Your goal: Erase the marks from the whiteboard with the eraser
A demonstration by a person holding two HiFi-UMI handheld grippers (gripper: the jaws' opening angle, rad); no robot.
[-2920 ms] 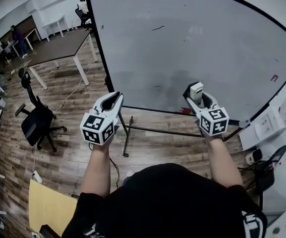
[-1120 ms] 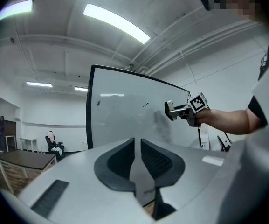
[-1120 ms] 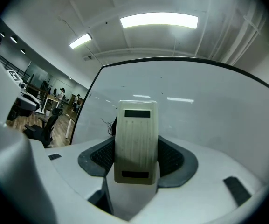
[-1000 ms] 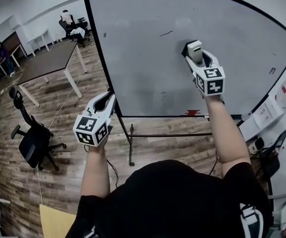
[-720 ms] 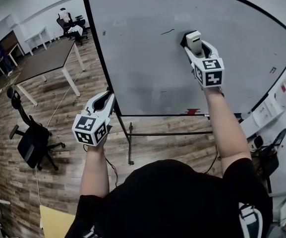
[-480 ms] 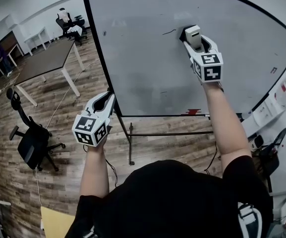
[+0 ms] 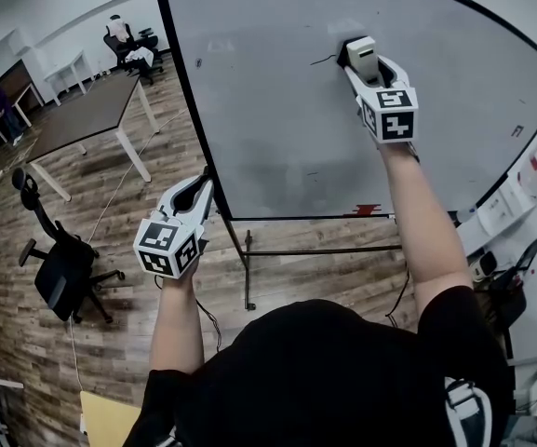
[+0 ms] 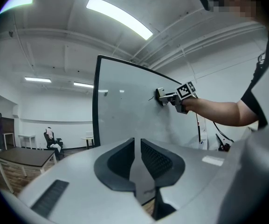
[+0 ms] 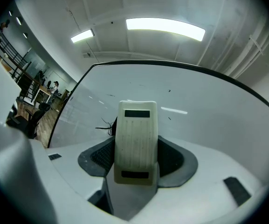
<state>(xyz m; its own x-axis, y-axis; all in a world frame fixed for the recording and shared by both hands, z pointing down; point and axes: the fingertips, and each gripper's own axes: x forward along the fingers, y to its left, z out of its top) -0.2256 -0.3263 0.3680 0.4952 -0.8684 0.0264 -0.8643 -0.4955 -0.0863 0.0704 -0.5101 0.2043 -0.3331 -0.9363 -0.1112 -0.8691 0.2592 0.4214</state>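
the right gripper [image 7: 364, 63] has its jaws clamped on the pale eraser [image 9: 135, 139], set against the whiteboard [image 7: 268, 110] near 12 o'clock. a thin black mark [image 7: 322, 60] sits just beside the eraser at its 9 o'clock. the left gripper [image 7: 201, 184] hangs by the board's 7 o'clock corner, jaws narrow, empty.

No legible text or labels anywhere.

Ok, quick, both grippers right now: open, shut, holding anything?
Left gripper: shut, nothing between its jaws.
Right gripper: shut on the eraser.
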